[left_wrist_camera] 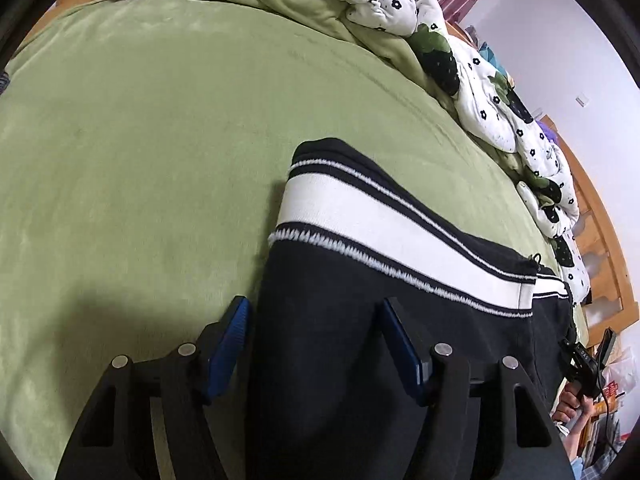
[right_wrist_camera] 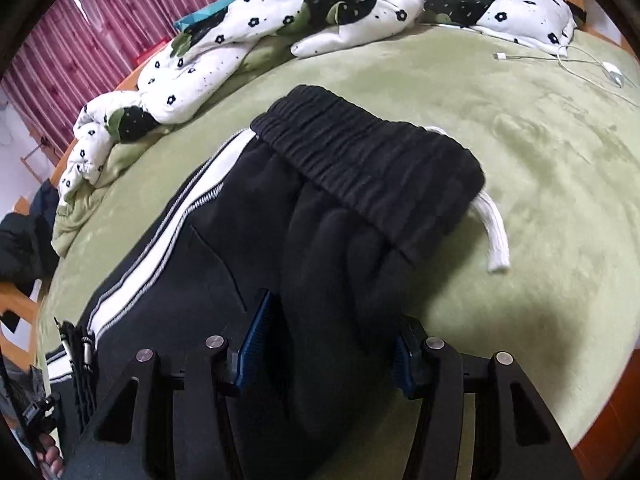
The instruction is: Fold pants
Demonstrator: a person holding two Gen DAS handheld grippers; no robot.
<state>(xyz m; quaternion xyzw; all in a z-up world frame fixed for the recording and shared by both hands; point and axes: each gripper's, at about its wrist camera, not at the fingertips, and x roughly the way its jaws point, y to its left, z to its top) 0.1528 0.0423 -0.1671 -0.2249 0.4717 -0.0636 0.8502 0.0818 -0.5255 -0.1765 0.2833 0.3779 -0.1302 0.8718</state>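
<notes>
- Left wrist view: black pants [left_wrist_camera: 380, 280] with a white stripe are lying on the green bed [left_wrist_camera: 140, 140], long axis running left to right between both hands.
- Left hand-held gripper [left_wrist_camera: 316, 344] is gaping wide, straddling the leg end.
- Right hand-held gripper [right_wrist_camera: 332, 344] is gaping wide around the fabric below the waistband [right_wrist_camera: 368, 160].
- Whether the pads are touching cloth is unclear; the fold's underside is hidden.

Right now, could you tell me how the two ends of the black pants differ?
The cuff end lies flat and carries a broad white stripe across it; the waistband is plain black, ribbed and gathered, with a white drawstring trailing out. Both rest on the green bedcover.
</notes>
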